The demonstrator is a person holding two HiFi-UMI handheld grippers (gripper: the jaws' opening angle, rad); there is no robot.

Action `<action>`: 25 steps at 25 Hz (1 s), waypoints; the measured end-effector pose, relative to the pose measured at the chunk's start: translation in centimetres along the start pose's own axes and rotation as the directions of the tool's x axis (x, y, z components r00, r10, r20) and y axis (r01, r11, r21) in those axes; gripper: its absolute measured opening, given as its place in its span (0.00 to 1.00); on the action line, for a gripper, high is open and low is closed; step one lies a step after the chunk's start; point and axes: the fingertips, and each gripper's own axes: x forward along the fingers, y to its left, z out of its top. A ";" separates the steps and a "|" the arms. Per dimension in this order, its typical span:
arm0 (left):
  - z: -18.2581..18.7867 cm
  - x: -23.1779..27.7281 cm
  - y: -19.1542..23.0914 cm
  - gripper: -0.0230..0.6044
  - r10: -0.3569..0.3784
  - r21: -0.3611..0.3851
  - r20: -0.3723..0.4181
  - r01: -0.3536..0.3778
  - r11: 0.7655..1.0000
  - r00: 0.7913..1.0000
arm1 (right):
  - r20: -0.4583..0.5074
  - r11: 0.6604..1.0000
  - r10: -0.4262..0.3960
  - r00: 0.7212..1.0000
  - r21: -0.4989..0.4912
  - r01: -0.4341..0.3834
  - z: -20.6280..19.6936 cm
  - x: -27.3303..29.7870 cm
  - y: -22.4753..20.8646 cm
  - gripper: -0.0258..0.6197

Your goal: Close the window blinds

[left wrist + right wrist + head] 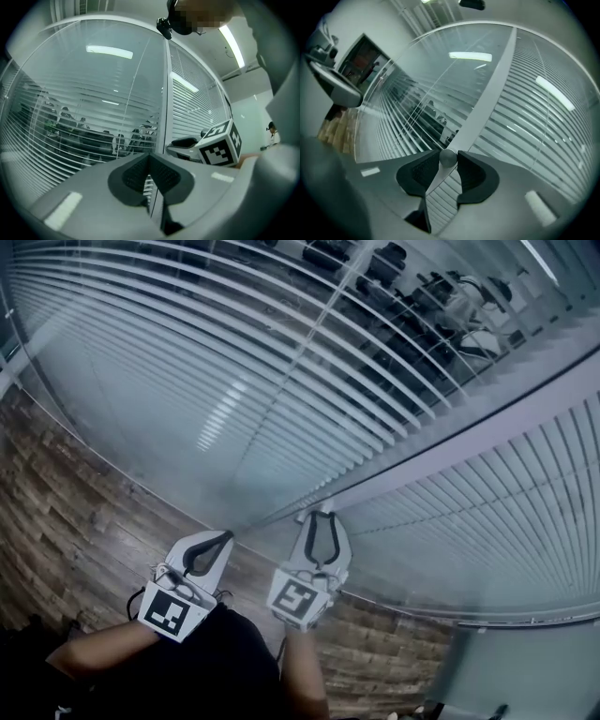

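Note:
Horizontal blinds (234,381) hang behind a glass wall. The left pane's slats are tilted apart, so an office shows through. The right pane's blinds (506,512) look flatter and paler. A grey upright frame (469,442) divides the panes. My right gripper (319,516) is at this frame. In the right gripper view its pads (471,176) press from both sides on a small round grey knob (448,157) on the frame (487,98). My left gripper (223,538) is held just left of it, short of the glass. Its jaws (149,157) meet at the tips with nothing between them.
Wood-plank floor (75,521) runs along the foot of the glass. Beyond the glass are seated people and chairs (459,306). A white wall (525,671) stands at the lower right. The right gripper's marker cube (220,145) is close beside my left gripper.

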 end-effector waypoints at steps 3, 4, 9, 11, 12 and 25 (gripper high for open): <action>-0.6 0.2 -0.1 0.04 -0.006 -0.005 -0.010 0.005 1.000 1.000 | -0.050 0.987 0.033 0.998 -0.157 -0.041 0.0 0.0 0.4 0.24; -0.9 0.1 -0.2 0.04 -0.007 -0.006 -0.009 0.007 1.000 1.000 | -0.062 0.974 0.040 0.997 -0.219 -0.053 -0.2 0.0 0.8 0.24; -1.7 -0.1 -1.0 0.04 -0.013 0.007 -0.012 0.013 1.000 1.000 | -0.089 0.896 0.108 0.990 -0.423 -0.135 -1.0 -0.3 1.4 0.24; -1.7 -0.1 -0.8 0.04 -0.004 0.011 -0.018 0.004 1.000 1.000 | -0.087 0.889 0.115 0.990 -0.436 -0.141 -0.8 -0.1 1.5 0.24; -1.8 -0.2 -0.6 0.04 0.002 0.011 -0.020 -0.001 1.000 1.000 | -0.077 0.914 0.121 0.990 -0.380 -0.141 -0.7 -0.1 1.4 0.24; -2.2 -1.8 -1.2 0.04 0.013 -0.020 0.008 -0.012 1.000 1.000 | 0.058 0.881 0.044 0.997 0.469 -0.066 -2.1 -0.6 0.1 0.28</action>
